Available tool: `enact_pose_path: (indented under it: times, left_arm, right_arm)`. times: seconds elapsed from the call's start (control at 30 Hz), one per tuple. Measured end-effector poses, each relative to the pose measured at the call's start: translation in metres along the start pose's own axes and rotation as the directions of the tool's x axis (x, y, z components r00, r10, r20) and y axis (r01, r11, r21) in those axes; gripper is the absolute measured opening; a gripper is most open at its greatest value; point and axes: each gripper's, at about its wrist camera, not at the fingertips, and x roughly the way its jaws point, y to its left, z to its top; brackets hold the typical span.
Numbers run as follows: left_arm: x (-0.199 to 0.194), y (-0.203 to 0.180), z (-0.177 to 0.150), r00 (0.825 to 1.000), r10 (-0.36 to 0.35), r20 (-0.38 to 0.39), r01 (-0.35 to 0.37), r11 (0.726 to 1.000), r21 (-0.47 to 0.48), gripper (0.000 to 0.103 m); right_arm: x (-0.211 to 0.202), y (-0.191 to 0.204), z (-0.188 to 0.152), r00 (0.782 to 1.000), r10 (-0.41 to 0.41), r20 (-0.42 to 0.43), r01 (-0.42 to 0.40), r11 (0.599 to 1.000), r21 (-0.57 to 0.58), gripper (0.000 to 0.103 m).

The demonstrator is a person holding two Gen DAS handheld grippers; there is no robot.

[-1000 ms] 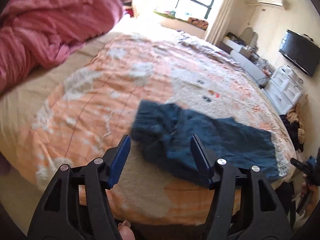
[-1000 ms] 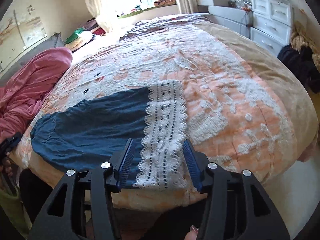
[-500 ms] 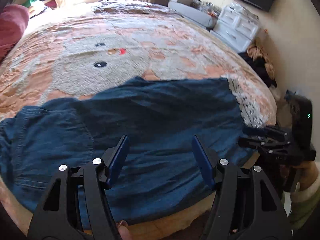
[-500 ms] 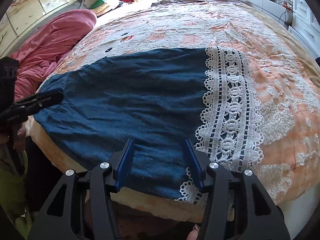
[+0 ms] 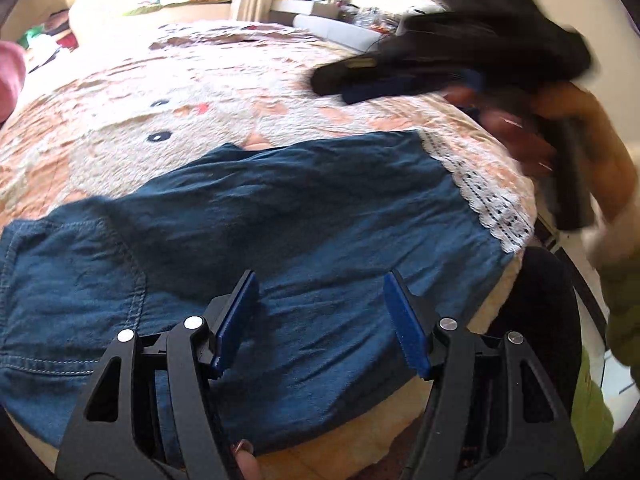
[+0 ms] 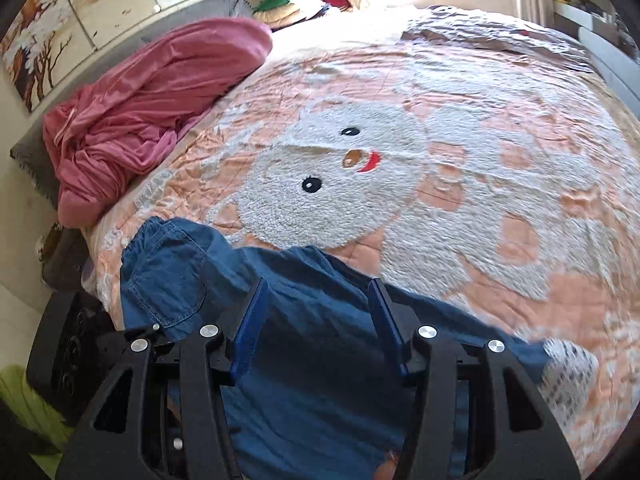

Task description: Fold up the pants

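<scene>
The left tool [image 5: 320, 320] hangs with its blue pads spread and nothing between them, tilted down over the near half of the pants [image 5: 280, 232]. From there the dark blue cloth runs out sideways — the pocketed waist end [image 5: 68, 280] lies off to its left, the white lace hem [image 5: 488, 200] off to its right, near the bed's edge. So the long axis of the garment runs across this tool's line of sight, not along it.

The right tool [image 6: 314, 324] is likewise spread and empty, pointing down over the middle of the pants [image 6: 320, 360]; in its view the waist pocket [image 6: 168, 280] sits to the left and the lace hem [image 6: 572, 372] low to the right. Seen from the left wrist, it shows only as a dark blur [image 5: 448, 60] above the hem end.

The pants lie flat along the near edge of the bed [image 6: 460, 160], on its peach bear-print cover. By my reading the right hand is the nearer one to the lace hem and the left to the waist — a lengthwise fold would carry one end toward the other.
</scene>
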Motion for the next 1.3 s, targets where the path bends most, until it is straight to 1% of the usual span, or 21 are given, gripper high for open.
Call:
enact_pose_path:
  times: [0.1,0.23,0.27,0.3,0.33,0.4,0.43,0.53,0.6,0.7,0.77,0.8,0.83,0.87,0.9,0.93,0.97,1.03,1.13,1.23,1.3]
  left_arm:
    - [0.004,-0.008,-0.004,1.0,-0.011,-0.003,0.011,0.999,0.038,0.057]
    - [0.008,-0.008,-0.006,1.0,-0.017,-0.011,0.018,0.999,0.034,0.059]
    - [0.008,-0.008,-0.007,1.0,-0.019,-0.008,0.019,0.999,0.034,0.059]
    - [0.009,-0.008,-0.008,1.0,-0.021,-0.008,0.021,0.999,0.031,0.06]
    - [0.009,-0.007,-0.008,1.0,-0.025,-0.01,0.025,0.999,0.024,0.06]
    - [0.012,-0.007,-0.009,1.0,-0.027,-0.014,0.028,0.999,0.017,0.06]
    - [0.012,-0.007,-0.01,1.0,-0.027,-0.015,0.028,0.999,0.016,0.06]
    - [0.013,-0.006,-0.01,0.999,-0.03,-0.015,0.03,0.999,0.013,0.061]
    - [0.013,-0.005,-0.01,0.999,-0.033,-0.011,0.033,0.999,0.007,0.061]
    - [0.014,-0.004,-0.011,0.999,-0.033,-0.014,0.033,0.999,0.008,0.061]
    - [0.014,-0.002,-0.012,0.999,-0.035,-0.017,0.035,0.999,0.011,0.062]
    - [0.014,-0.002,-0.012,0.999,-0.037,-0.015,0.037,0.999,0.01,0.062]
    - [0.014,-0.002,-0.012,0.999,-0.04,-0.014,0.041,0.999,0.008,0.063]
    - [0.013,-0.002,-0.011,0.999,-0.046,-0.011,0.046,0.999,0.005,0.064]
    - [0.012,-0.001,-0.01,0.998,-0.055,-0.006,0.055,0.998,0.0,0.064]
    - [0.009,0.001,-0.009,0.998,-0.067,0.0,0.067,0.998,-0.006,0.065]
    - [0.005,0.002,-0.007,0.997,-0.081,0.012,0.082,0.997,-0.013,0.066]
    - [-0.01,0.006,0.001,0.993,-0.104,0.061,0.105,0.994,-0.024,0.068]
    - [-0.029,0.016,0.022,0.989,-0.08,0.125,0.087,0.995,-0.047,0.075]
    - [-0.028,0.034,0.047,0.993,-0.016,0.12,0.028,0.995,-0.094,0.076]
    - [-0.018,0.044,0.066,0.995,0.034,0.091,-0.025,0.995,-0.097,0.076]
  right_arm:
    - [0.035,0.012,0.013,0.997,-0.017,-0.08,0.012,0.998,-0.062,0.05]
    - [0.067,0.019,0.01,0.984,-0.088,-0.157,0.064,0.986,-0.155,0.05]
    - [0.073,0.021,0.009,0.98,-0.108,-0.168,0.077,0.98,-0.183,0.042]
    - [0.078,0.022,0.006,0.975,-0.127,-0.18,0.087,0.973,-0.212,0.031]
    - [0.085,0.025,0.004,0.969,-0.147,-0.198,0.098,0.966,-0.239,0.01]
    - [0.092,0.026,0.002,0.962,-0.181,-0.205,0.124,0.957,-0.262,0.004]
    - [0.092,0.026,0.005,0.962,-0.201,-0.184,0.151,0.955,-0.255,0.002]
    - [0.089,0.02,0.021,0.972,-0.197,-0.125,0.17,0.964,-0.202,0.002]
    - [0.095,0.016,0.03,0.975,-0.188,-0.117,0.165,0.969,-0.183,0.001]
    - [0.109,0.012,0.034,0.97,-0.209,-0.127,0.185,0.966,-0.179,0.001]
    - [0.112,0.007,0.034,0.975,-0.182,-0.127,0.164,0.976,-0.143,0.002]
    - [0.105,0.001,0.034,0.982,-0.153,-0.107,0.141,0.984,-0.106,0.005]
    - [0.094,-0.003,0.033,0.988,-0.133,-0.085,0.126,0.989,-0.077,0.013]
    - [0.08,-0.008,0.032,0.991,-0.12,-0.053,0.117,0.992,-0.047,0.025]
    - [0.059,-0.016,0.029,0.994,-0.106,-0.009,0.106,0.994,-0.014,0.032]
    - [0.04,-0.022,0.024,0.995,-0.097,0.024,0.097,0.995,0.011,0.043]
    - [0.021,-0.031,0.018,0.994,-0.098,0.057,0.096,0.995,0.036,0.047]
    - [-0.023,-0.054,0.0,0.985,-0.116,0.125,0.104,0.989,0.102,0.048]
    - [-0.074,-0.091,-0.033,0.967,-0.18,0.179,0.144,0.969,0.199,0.056]
    - [-0.1,-0.128,-0.064,0.953,-0.249,0.172,0.192,0.937,0.292,0.057]
    - [-0.104,-0.149,-0.081,0.952,-0.267,0.15,0.201,0.914,0.351,0.057]
